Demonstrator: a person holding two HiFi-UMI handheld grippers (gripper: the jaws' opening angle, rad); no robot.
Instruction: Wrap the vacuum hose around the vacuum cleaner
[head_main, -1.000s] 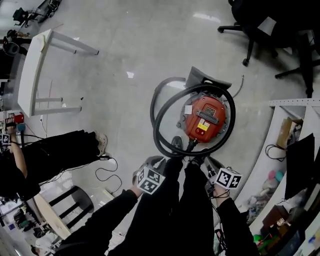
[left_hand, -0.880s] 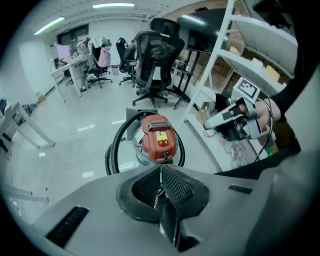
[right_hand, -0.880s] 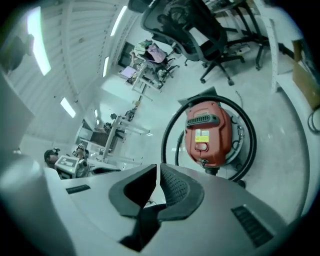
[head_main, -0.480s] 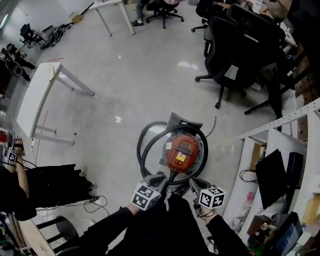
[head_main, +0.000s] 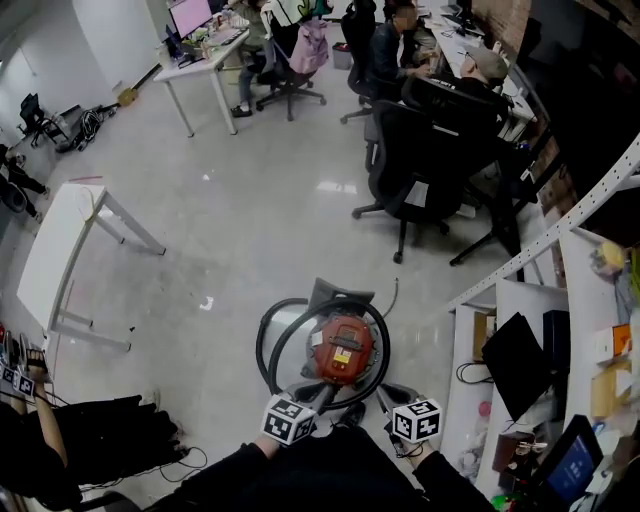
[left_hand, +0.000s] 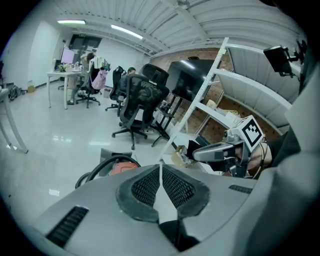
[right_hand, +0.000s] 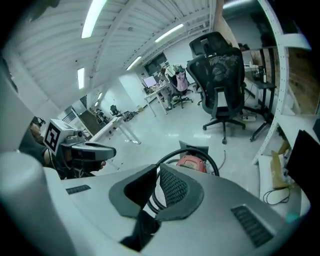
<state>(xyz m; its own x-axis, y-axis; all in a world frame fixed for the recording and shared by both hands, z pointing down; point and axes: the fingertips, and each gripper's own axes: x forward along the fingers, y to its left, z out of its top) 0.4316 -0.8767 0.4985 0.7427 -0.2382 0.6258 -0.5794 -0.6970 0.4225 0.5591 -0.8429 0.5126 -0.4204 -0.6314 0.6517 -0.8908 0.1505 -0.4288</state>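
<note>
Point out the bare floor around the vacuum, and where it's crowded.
Widest bare floor: ahead of the vacuum, bordered by the white table on the left and the chairs on the right. Another patch lies left of the hose, before a bystander's legs. Crowded: the right side, where shelving stands close.

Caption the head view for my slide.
Hose looped around the red vacuum cleaner on the floor; left gripper and right gripper shut and empty nearby.

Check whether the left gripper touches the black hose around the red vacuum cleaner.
Apart. Left gripper view: the left gripper is shut on nothing; the black hose lies well beyond.
</note>
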